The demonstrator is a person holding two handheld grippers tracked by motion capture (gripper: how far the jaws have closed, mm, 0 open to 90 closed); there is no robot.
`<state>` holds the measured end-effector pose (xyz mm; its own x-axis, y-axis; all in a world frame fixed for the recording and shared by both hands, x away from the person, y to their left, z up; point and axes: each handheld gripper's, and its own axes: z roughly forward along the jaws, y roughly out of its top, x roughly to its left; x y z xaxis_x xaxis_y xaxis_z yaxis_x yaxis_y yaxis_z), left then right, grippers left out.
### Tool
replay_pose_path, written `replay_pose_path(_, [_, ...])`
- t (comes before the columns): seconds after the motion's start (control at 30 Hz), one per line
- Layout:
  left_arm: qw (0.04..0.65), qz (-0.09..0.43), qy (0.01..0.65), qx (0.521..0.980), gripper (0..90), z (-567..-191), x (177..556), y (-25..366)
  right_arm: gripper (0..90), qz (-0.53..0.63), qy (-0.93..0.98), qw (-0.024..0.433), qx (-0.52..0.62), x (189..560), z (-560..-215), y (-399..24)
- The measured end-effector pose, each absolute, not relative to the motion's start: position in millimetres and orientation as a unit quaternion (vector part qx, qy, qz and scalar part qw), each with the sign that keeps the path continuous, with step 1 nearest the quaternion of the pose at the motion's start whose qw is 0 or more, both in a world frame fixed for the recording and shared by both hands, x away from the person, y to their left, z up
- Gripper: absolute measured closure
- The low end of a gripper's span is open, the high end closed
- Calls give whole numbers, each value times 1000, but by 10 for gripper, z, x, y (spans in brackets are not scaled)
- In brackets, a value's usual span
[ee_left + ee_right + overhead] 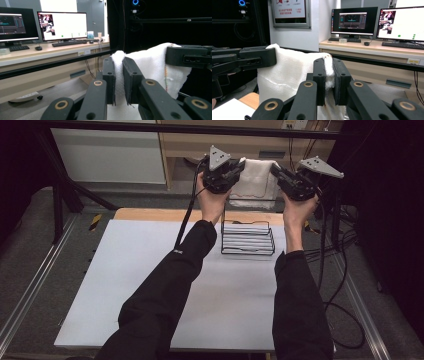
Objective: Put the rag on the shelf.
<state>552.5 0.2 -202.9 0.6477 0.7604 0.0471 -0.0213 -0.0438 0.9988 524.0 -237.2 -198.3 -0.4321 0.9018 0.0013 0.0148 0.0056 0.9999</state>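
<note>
Hanging stretched between the left tool (239,167) and the right tool (275,171), each pinching one upper corner, the white towel (256,182) runs crosswise above the far end of the wire rack (248,239) on the surface (150,285), equally near both hands.

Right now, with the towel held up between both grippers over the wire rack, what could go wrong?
1. Thin grip: the left gripper and the right gripper each pinch only an edge of the white towel, so a tug apart might pull a corner free.
2. The towel hangs beyond the far end of the wire rack; lowered as is, it may miss or drape unevenly.
3. The loose lower hem could snag on the rack's wires.
</note>
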Motion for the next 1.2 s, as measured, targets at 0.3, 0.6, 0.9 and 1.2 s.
replay_pose_path(0.3, [624, 294, 281, 668, 806, -2185, 5468, 9, 822, 587, 610, 367, 386, 5194, -2117, -2392])
replay_pose_path(0.6, [623, 284, 271, 676, 805, -2235, 5383, 19, 821, 587, 614, 363, 383, 5107, -2197, -2431])
replay_pose_path(0.9, [622, 274, 262, 685, 802, -2291, 5290, 56, 818, 588, 618, 359, 378, 5016, -2230, -2442])
replay_pose_path(1.2, [618, 263, 254, 696, 802, -2300, 5183, 103, 806, 592, 624, 354, 367, 4896, -2269, -2465])
